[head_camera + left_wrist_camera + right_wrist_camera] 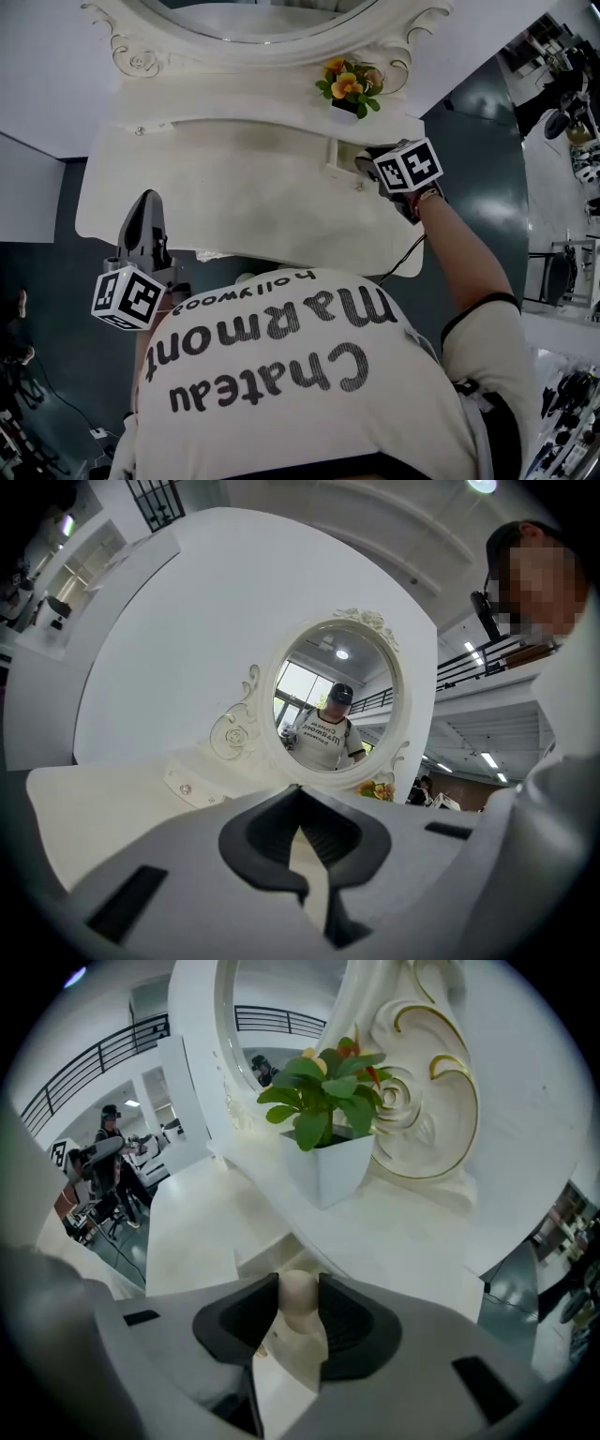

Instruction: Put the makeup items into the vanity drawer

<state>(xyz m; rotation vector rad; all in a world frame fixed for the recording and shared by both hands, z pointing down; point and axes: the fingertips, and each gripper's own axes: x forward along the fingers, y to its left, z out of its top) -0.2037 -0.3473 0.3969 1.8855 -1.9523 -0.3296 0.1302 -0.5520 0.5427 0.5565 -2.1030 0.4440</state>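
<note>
My right gripper (pixel 367 165) reaches over the open drawer (pixel 341 156) at the back right of the white vanity top (pixel 234 192). In the right gripper view it (pixel 299 1309) is shut on a beige egg-shaped makeup sponge (pixel 299 1296), whose rounded tip pokes out past the pads above the drawer's pale inside (pixel 265 1252). My left gripper (pixel 147 214) hovers at the vanity's front left edge. Its jaws (pixel 306 853) stand a narrow gap apart with nothing between them, pointing at the oval mirror (pixel 337 710).
A small white pot of orange and yellow flowers (pixel 349 89) (pixel 326 1159) stands just behind the drawer. The ornate mirror frame (pixel 141 58) runs along the back. A closed little drawer with a knob (pixel 141 130) sits at the back left. Dark floor surrounds the vanity.
</note>
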